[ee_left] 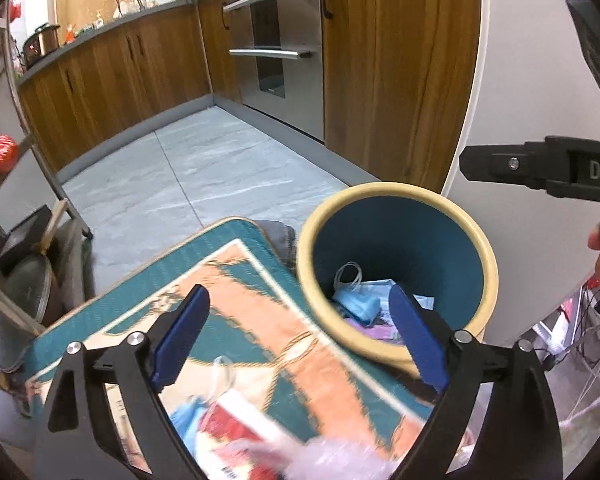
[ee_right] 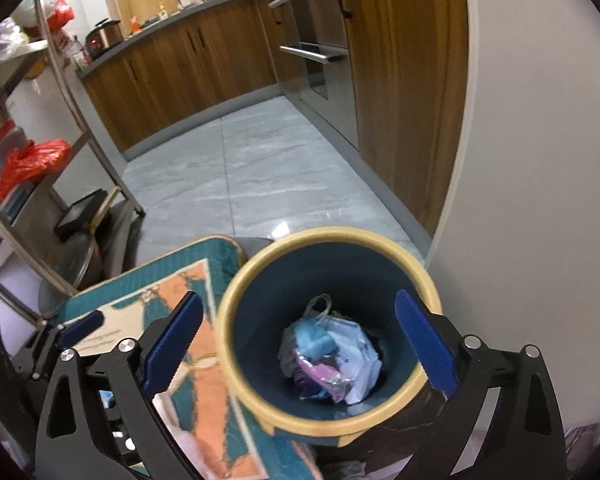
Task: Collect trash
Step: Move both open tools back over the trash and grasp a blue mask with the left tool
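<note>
Left gripper [ee_left: 300,336] is spread wide with nothing in it, hanging over the patterned rug [ee_left: 260,312], where a red-and-white wrapper [ee_left: 236,428] and a blue mask [ee_left: 188,416] lie blurry underneath. Just right of the rug sits the bin [ee_right: 324,424] with a heap of masks and paper [ee_right: 332,360] at the bottom. Right gripper [ee_right: 300,344] is wide open too, empty, right above the bin.

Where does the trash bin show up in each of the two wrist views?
Left wrist: the trash bin sits right of centre, its rim behind the right finger.
Right wrist: the bin sits at lower centre, seen from above, between the fingers.
Shared landmark: the patterned mat lies left of the bin in both.
</note>
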`<action>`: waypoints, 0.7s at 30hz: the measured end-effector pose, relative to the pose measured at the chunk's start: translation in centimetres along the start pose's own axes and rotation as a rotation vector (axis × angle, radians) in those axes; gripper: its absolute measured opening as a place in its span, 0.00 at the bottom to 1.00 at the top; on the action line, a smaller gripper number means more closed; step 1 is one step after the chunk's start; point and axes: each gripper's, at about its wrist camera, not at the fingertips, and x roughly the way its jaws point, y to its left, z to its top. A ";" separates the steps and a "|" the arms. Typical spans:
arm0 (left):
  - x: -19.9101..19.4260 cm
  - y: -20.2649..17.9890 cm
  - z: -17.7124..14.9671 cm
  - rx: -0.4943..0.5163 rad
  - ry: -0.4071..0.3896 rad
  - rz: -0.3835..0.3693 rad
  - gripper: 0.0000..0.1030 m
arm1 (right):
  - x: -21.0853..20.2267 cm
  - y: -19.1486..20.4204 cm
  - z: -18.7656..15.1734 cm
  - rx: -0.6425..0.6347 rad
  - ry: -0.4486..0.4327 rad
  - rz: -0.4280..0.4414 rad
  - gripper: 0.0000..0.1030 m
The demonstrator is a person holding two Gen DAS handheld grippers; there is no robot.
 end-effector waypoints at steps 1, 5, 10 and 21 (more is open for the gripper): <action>-0.5 0.4 -0.2 0.001 -0.007 0.011 0.90 | -0.2 0.6 -0.1 -0.017 -0.004 -0.003 0.94; -2.8 2.5 -1.2 -0.019 -0.027 0.063 0.92 | -0.7 3.0 -0.7 -0.064 -0.008 0.004 0.95; -5.5 6.9 -3.2 -0.099 -0.029 0.137 0.93 | -1.1 6.2 -1.5 -0.086 -0.002 0.042 0.95; -7.6 14.9 -8.3 -0.212 0.063 0.258 0.94 | 0.4 11.7 -3.3 -0.095 0.091 0.050 0.95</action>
